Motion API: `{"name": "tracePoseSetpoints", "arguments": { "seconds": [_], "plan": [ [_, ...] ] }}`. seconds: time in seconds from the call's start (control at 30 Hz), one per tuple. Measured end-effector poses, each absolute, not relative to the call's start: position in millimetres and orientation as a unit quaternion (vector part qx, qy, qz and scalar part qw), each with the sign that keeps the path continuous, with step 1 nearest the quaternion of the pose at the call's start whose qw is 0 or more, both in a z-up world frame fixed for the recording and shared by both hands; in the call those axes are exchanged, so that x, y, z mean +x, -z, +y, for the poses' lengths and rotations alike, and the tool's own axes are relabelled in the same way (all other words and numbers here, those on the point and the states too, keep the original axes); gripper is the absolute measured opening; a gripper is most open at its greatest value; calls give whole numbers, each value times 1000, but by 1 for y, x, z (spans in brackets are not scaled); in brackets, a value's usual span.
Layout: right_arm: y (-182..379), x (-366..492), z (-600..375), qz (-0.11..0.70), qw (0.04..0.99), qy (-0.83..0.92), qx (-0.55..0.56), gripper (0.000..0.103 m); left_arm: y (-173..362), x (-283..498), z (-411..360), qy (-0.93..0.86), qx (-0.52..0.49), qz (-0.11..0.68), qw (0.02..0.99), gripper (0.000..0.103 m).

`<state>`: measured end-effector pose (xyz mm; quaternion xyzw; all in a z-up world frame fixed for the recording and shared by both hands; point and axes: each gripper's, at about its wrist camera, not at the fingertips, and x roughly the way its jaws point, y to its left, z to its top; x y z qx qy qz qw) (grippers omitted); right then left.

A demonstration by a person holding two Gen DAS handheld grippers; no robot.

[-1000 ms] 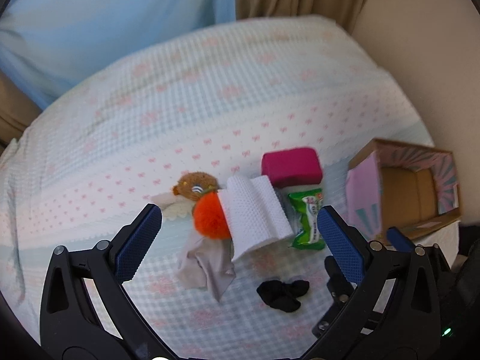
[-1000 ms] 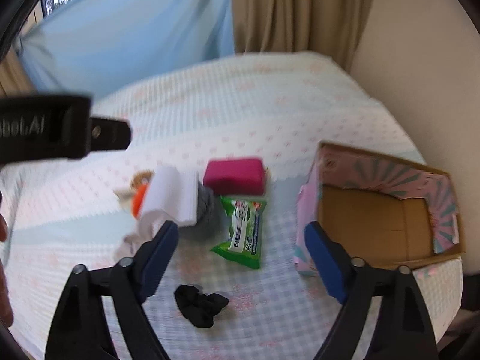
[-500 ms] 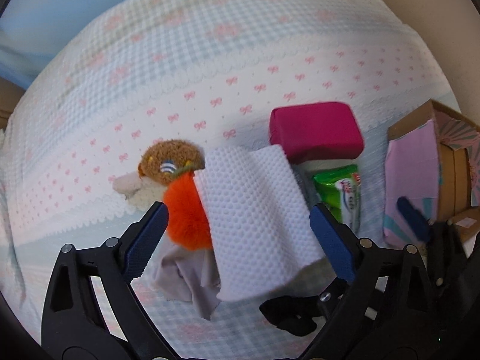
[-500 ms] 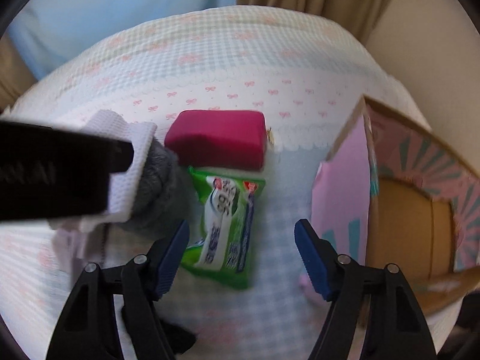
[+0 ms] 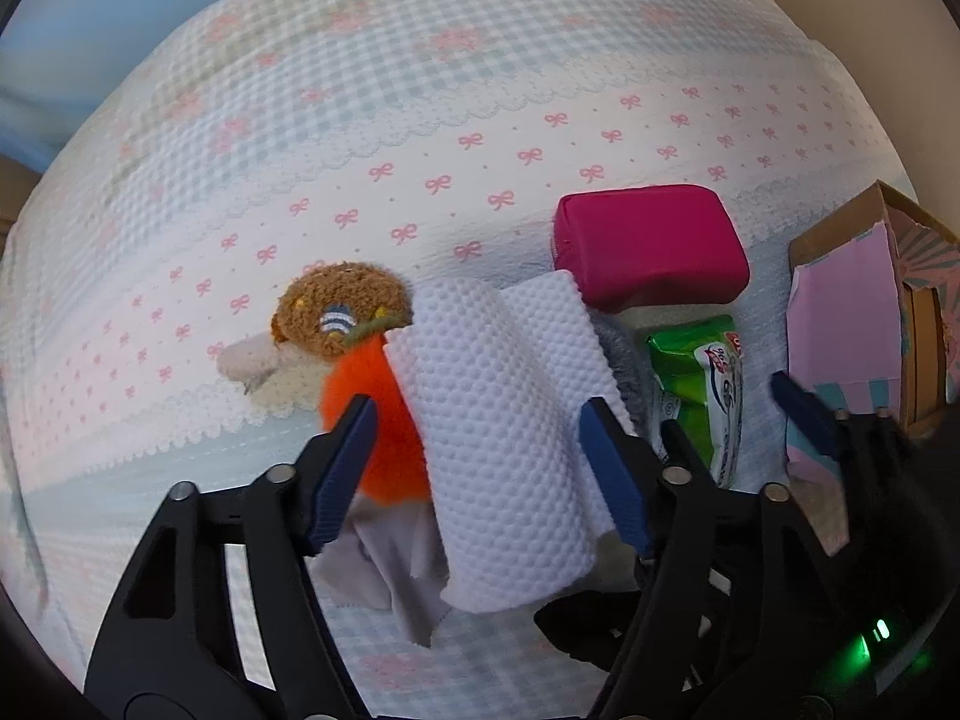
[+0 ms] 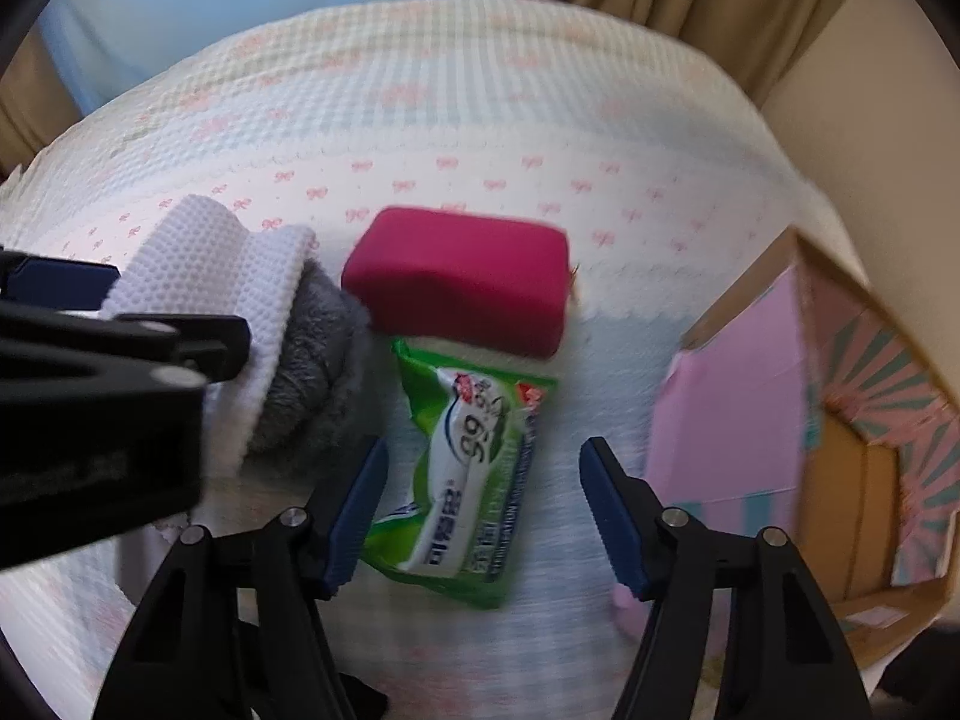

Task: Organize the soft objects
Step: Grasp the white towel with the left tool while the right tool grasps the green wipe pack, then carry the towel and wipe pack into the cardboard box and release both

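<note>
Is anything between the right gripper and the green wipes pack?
Nothing visible. The right gripper is open with the green wipes pack lying directly between its fingers; the grey plush sits just left, the magenta pouch beyond.

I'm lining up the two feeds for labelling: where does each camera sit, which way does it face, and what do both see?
Left wrist: rides the left gripper, facing forward and down at the white waffle cloth between its open fingers; the right gripper shows alongside.
Right wrist: rides the right gripper, facing the green wipes pack between its open fingers; the left gripper's black frame enters at left.
Shared: cloth, wipes pack, magenta pouch, cardboard box, bed cover.
</note>
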<state>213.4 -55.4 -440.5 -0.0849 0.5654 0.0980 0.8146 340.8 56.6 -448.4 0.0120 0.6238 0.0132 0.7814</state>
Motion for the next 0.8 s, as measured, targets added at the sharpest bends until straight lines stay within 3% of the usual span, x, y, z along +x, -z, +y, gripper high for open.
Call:
{"name": "tracePoseSetpoints", "arguments": {
  "seconds": [0.07, 0.13, 0.23, 0.43, 0.8],
  "plan": [
    [450, 218, -57, 582, 805, -96, -70, 53, 449, 342, 56, -7, 8, 623, 782, 58],
    [460, 222, -59, 598, 794, -95, -57, 44, 449, 342, 54, 2, 3, 625, 781, 38],
    [465, 225, -63, 605, 789, -99, -42, 36, 448, 340, 50, 17, 1, 624, 781, 17],
    [459, 224, -67, 605, 789, -99, -28, 31, 445, 337, 46, 29, 1, 621, 783, 8],
    [392, 206, -78, 567, 818, -90, -13, 29, 385, 318, 62, 33, -39, 577, 815, 6]
  ]
}}
